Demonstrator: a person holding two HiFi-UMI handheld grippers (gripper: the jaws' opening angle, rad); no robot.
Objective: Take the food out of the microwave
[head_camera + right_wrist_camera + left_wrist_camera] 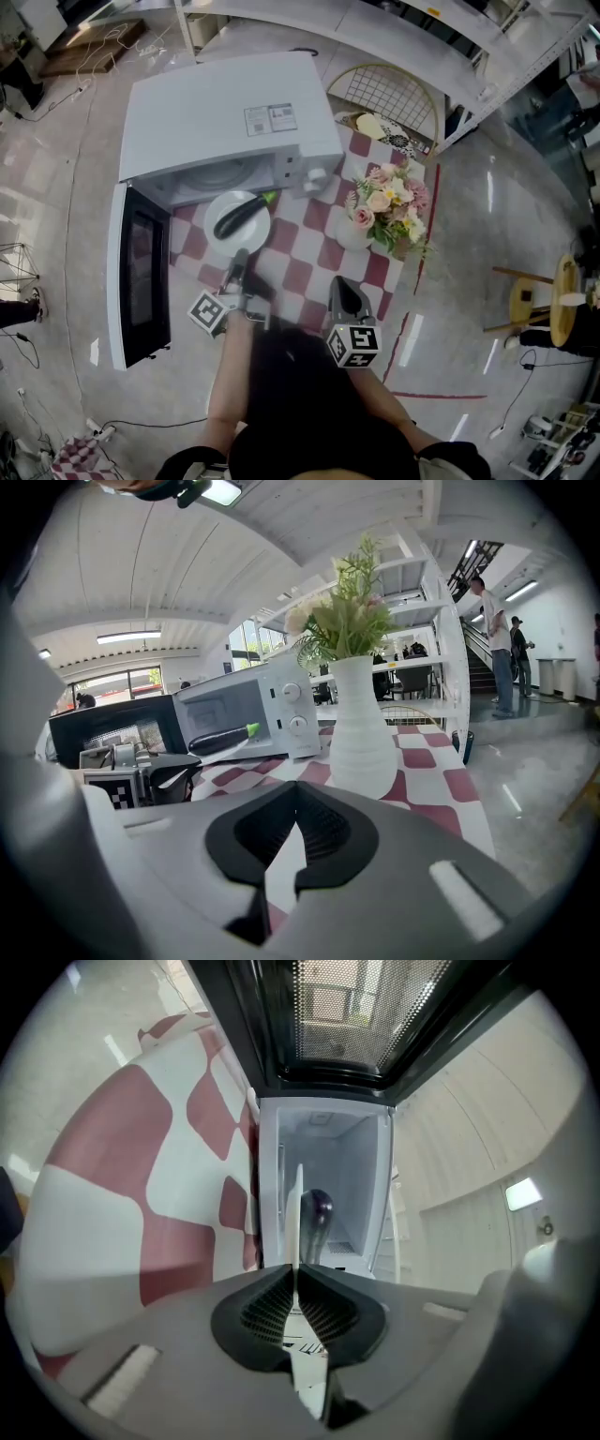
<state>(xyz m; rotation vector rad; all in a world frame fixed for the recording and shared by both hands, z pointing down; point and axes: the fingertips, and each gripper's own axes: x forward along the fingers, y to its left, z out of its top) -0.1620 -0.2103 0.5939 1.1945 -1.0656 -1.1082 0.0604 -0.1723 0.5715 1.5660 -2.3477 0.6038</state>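
the white microwave [225, 108] stands at the far side of the table, on a red and white checked cloth [300, 272]. its door [141, 272] is swung wide open to the left. the food is a dark purple eggplant [239, 214] with a green stem end. it lies on a white plate [253, 236] just outside the mouth of the oven, over the cloth, with the stem pointing far and right. from above i cannot say whether the plate sits on the cloth or hangs a little clear of it.

the left gripper [237, 258] reaches in from the near side. in the left gripper view its claw [296, 1283] is narrow, its pads pinching the thin near rim of the plate. the eggplant [316, 1218] shows just past the tips, with the oven cavity behind it.

the right gripper [343, 284] hangs over the near right part of the table, apart from the plate. its claw [296, 822] is closed, tips together, with nothing in it. ahead of it stands a white vase of pink and cream flowers [361, 728], to the right of the microwave.
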